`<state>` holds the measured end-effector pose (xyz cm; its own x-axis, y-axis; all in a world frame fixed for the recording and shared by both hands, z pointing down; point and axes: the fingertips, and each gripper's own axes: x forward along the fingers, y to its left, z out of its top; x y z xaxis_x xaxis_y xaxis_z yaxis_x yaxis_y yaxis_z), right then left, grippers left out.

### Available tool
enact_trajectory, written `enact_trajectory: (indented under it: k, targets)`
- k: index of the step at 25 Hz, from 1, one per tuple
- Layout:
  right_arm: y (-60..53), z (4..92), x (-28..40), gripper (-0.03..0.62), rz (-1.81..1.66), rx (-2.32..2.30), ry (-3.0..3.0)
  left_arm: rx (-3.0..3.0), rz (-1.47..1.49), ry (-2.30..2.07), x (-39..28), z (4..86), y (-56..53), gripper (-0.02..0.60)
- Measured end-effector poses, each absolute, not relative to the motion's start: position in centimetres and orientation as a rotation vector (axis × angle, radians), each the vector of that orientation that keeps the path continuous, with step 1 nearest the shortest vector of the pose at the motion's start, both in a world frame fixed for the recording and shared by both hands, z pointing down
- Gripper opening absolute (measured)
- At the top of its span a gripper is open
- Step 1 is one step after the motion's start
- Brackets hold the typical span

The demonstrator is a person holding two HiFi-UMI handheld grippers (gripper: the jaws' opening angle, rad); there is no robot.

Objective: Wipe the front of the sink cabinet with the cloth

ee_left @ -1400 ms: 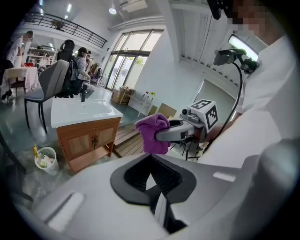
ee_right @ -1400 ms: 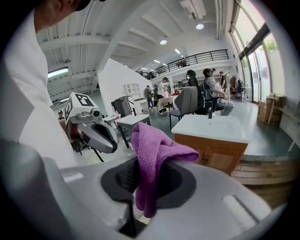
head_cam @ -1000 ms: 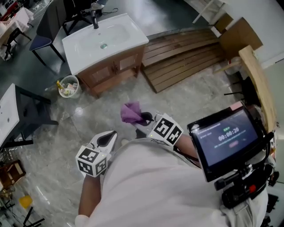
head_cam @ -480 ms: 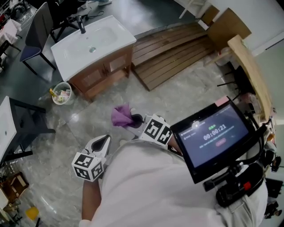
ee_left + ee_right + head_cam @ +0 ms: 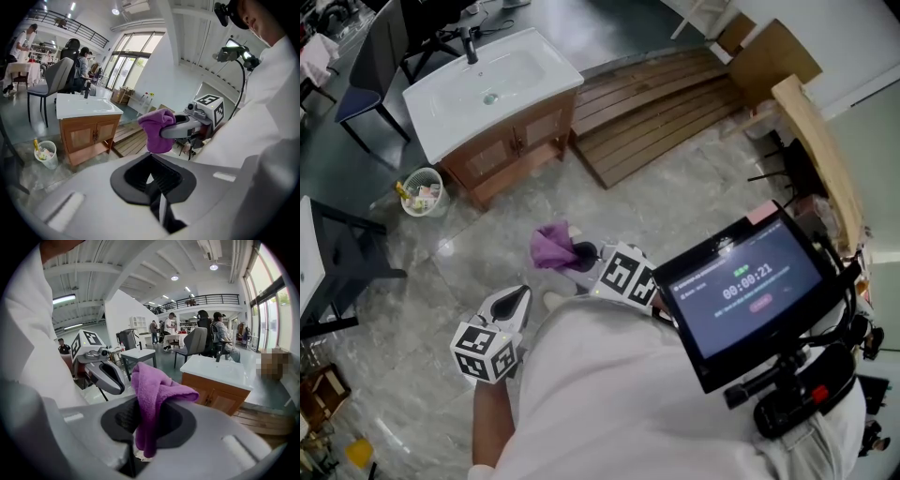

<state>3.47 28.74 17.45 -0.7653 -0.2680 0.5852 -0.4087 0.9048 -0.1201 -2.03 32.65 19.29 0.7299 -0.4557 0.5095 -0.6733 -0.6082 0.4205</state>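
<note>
Clamping a purple cloth (image 5: 154,394) between its jaws, the right gripper (image 5: 581,255) hangs over the marble floor (image 5: 694,197), well apart from the cabinet (image 5: 517,141). The cloth bunches up out of the jaws and droops to one side. The left gripper (image 5: 521,296) hangs near it, jaws together on nothing. The cabinet stands under a white sink (image 5: 487,80), doors shut, with a bin (image 5: 420,192) near one end and wooden slats (image 5: 666,98) at the other.

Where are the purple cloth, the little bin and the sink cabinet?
purple cloth (image 5: 549,247): head view, middle of the bunched fabric.
little bin (image 5: 424,208): head view, its outer wall.
sink cabinet (image 5: 502,142): head view, its wooden door front.
</note>
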Motion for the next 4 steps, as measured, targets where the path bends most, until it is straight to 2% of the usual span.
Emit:
enact_trajectory:
  k: [4]
  targets:
    - [28.49, 16.67, 3.17, 0.072, 0.312, 0.454, -2.484, 2.309, 0.475, -0.866, -2.3, 18.9, 32.21, 0.006]
